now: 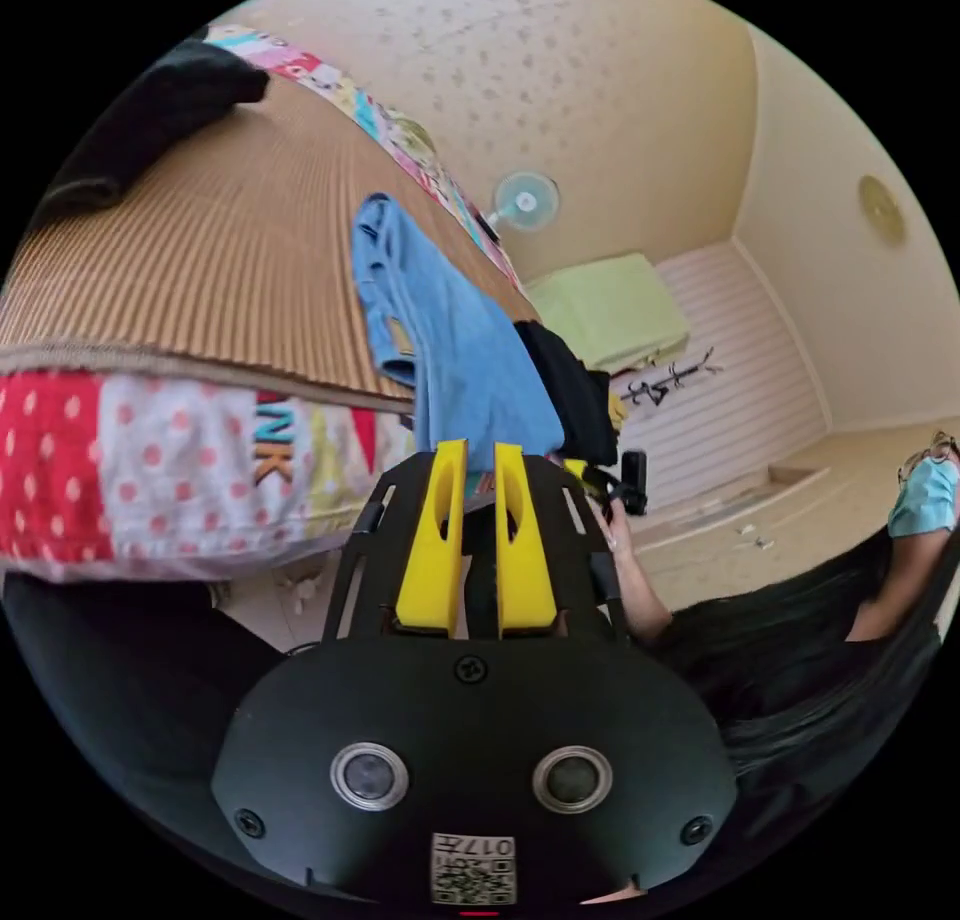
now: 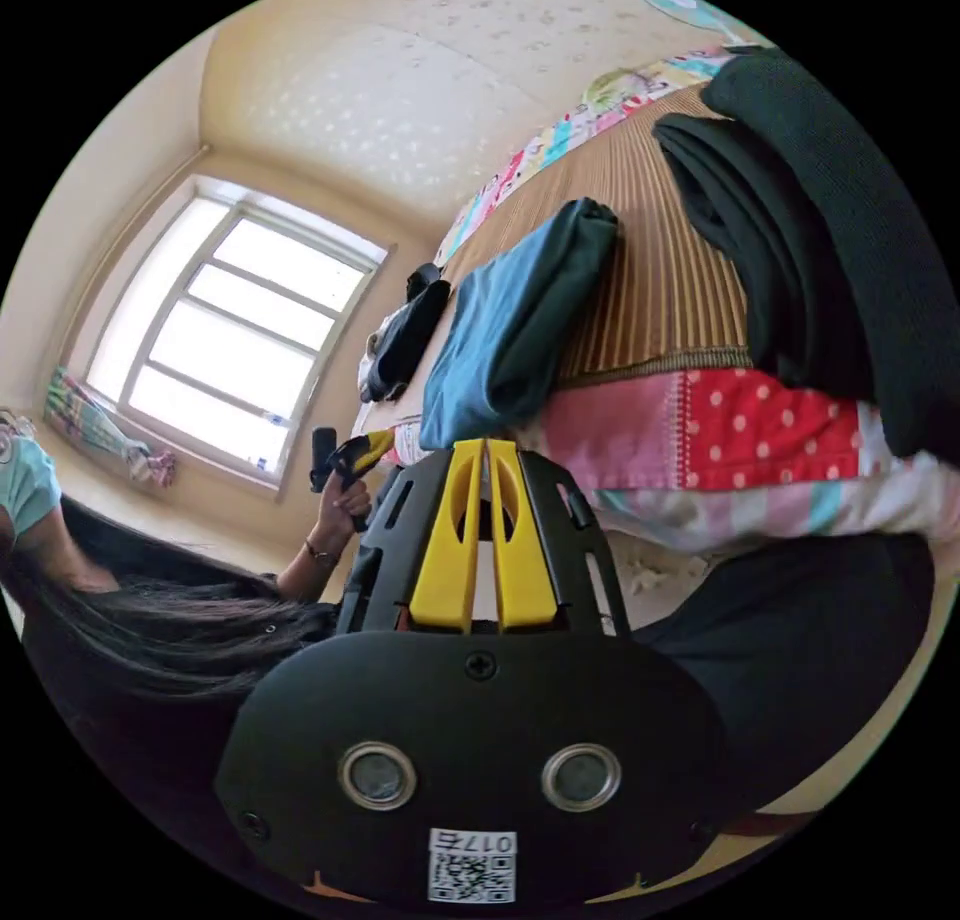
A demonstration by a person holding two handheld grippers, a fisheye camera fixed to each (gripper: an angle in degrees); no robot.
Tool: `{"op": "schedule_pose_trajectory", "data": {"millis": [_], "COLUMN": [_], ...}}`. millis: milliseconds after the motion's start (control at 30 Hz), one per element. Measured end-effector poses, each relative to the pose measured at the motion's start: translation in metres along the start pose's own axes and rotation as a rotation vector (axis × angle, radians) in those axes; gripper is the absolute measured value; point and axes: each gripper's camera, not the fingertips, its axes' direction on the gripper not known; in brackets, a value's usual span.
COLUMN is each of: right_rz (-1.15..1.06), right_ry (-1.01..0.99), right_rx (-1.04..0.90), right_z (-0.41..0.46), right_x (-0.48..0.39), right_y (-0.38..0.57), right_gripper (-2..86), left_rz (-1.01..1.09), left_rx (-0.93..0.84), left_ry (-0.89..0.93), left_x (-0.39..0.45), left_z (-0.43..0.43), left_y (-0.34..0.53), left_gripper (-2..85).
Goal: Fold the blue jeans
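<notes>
Both grippers are raised at the bed's edge. The left gripper has its two yellow jaws nearly together, nothing between them; the one pair of blue jeans lies just above, at frame centre, on the woven mat. The right gripper has its jaws touching, below a folded teal garment.

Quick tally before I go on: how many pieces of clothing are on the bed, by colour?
Blue jeans: 1
Black clothes: 2, one beside the jeans, one at the far corner of the mat
Total: 3
</notes>
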Motion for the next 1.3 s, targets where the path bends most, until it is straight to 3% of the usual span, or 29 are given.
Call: {"op": "schedule_pose_trajectory", "data": {"millis": [133,200,333,400,500,600,667,767,833,900,1167,1300], "right_rz": [0.041,-0.010,-0.056,-0.030,0.016,-0.002,0.028,0.084,0.058,-0.008,-0.355,-0.501], "right_ry": [-0.058,0.015,0.208,0.172,0.121,0.278,0.289,0.108,-0.135,-0.193,-0.008,0.105], "right_rx": [0.136,0.126,0.040,0.006,-0.063,0.074,0.053,-0.010,0.021,0.078,0.171,0.322], "right_z": [-0.021,-0.015,0.036,0.060,0.106,0.120,0.128,0.123,0.104,0.083,-0.013,-0.111], "right_x": [0.014,0.002,-0.016,-0.011,-0.003,-0.027,-0.038,-0.039,-0.043,-0.057,-0.168,-0.224], "right_y": [-0.017,-0.045,-0.106,-0.118,-0.110,-0.071,-0.058,-0.050,-0.050,-0.055,-0.129,-0.137], "right_gripper": [5.0,7.3,20.1,21.1,18.0,13.9,11.9,8.4,6.3,5.0,3.8,4.2], "left_rz": [0.004,0.035,-0.004,-0.067,-0.064,-0.084,-0.123,-0.195,-0.184,-0.130,0.126,0.288], "left_rx": [0.044,0.011,-0.023,-0.080,-0.051,-0.034,-0.064,-0.092,-0.112,-0.134,-0.041,-0.023], "left_ry": [-0.056,-0.116,-0.241,-0.246,-0.158,-0.192,-0.137,0.012,0.125,0.159,0.206,0.317], "left_x": [-0.004,-0.001,-0.014,-0.027,-0.031,-0.028,-0.031,-0.035,-0.020,0.005,0.138,0.219], "left_z": [-0.010,0.002,0.040,0.059,0.070,0.068,0.067,0.057,0.049,0.046,0.058,0.103], "left_y": [-0.061,-0.098,-0.159,-0.164,-0.143,-0.116,-0.101,-0.080,-0.070,-0.068,-0.113,-0.144], "left_gripper": [10.8,11.6,12.5,14.6,13.6,10.3,8.2,6.2,5.5,5.4,5.6,5.8]}}
